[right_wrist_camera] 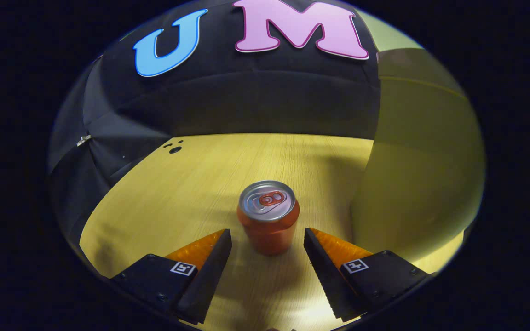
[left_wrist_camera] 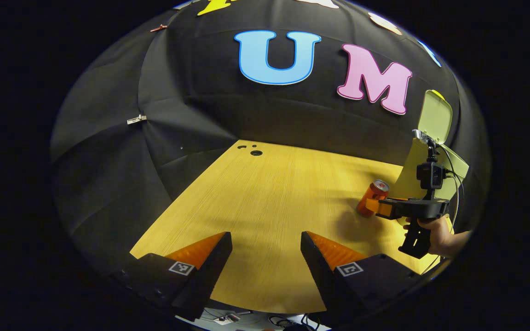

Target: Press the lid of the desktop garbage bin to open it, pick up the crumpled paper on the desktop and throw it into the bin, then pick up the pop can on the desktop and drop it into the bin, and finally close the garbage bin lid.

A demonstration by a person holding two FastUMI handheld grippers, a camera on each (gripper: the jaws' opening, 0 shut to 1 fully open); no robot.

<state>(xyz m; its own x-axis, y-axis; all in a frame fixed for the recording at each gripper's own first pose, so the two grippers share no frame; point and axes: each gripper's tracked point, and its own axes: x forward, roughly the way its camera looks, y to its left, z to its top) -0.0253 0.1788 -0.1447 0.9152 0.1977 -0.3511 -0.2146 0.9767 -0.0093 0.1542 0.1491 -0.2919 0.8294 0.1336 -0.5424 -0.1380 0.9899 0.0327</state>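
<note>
An orange pop can (right_wrist_camera: 268, 220) stands upright on the wooden desktop (right_wrist_camera: 191, 184), between the tips of my right gripper (right_wrist_camera: 267, 236), which is open and not touching it. The pale green garbage bin (right_wrist_camera: 412, 174) rises just right of the can. In the left gripper view the same can (left_wrist_camera: 371, 197) stands in front of the bin (left_wrist_camera: 414, 170), whose lid (left_wrist_camera: 435, 117) is up. There the right gripper (left_wrist_camera: 375, 207), held by a hand (left_wrist_camera: 440, 234), reaches the can from the right. My left gripper (left_wrist_camera: 266, 236) hangs open over the bare desktop (left_wrist_camera: 265, 193), well left of the can.
Small dark holes (left_wrist_camera: 256, 152) mark the desktop's far left corner. Black cloth walls close the back and left sides. Cables lie below the near table edge (left_wrist_camera: 256, 317).
</note>
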